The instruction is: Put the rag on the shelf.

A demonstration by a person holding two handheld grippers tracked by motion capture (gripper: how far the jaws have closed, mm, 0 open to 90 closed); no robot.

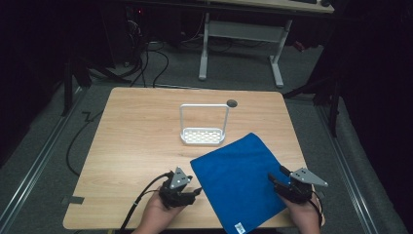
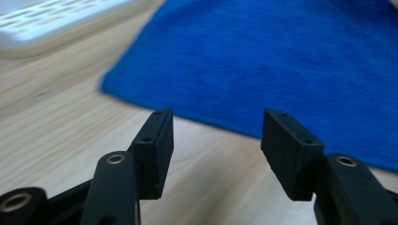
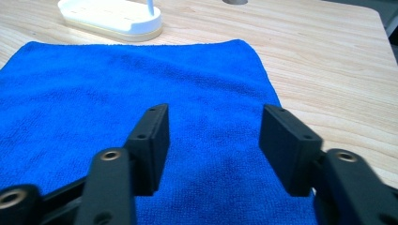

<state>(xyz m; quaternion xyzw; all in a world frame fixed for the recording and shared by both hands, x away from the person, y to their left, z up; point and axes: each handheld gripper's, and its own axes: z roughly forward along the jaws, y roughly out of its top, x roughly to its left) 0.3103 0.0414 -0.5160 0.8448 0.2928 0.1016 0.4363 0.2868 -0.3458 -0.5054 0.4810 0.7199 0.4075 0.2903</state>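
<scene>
A blue cloth [image 1: 238, 178] lies flat and skewed on the front right of the wooden table [image 1: 141, 131]; a white label sits at its near corner. My left gripper [image 1: 198, 191] is open just off the cloth's left edge, jaws pointing toward the blue cloth [image 2: 281, 61], with bare wood between them. My right gripper [image 1: 276, 176] is open over the cloth's right edge. Its jaws hover above the blue cloth [image 3: 117, 93] with nothing between them. My left gripper [image 2: 216, 140] and right gripper [image 3: 213, 140] both show wide gaps.
A white rack [image 1: 203, 127] with a perforated base and a tall wire hoop stands mid-table behind the cloth. A round cable hole [image 1: 232, 103] is near the far edge. A desk frame [image 1: 241, 44] and cables lie on the floor beyond.
</scene>
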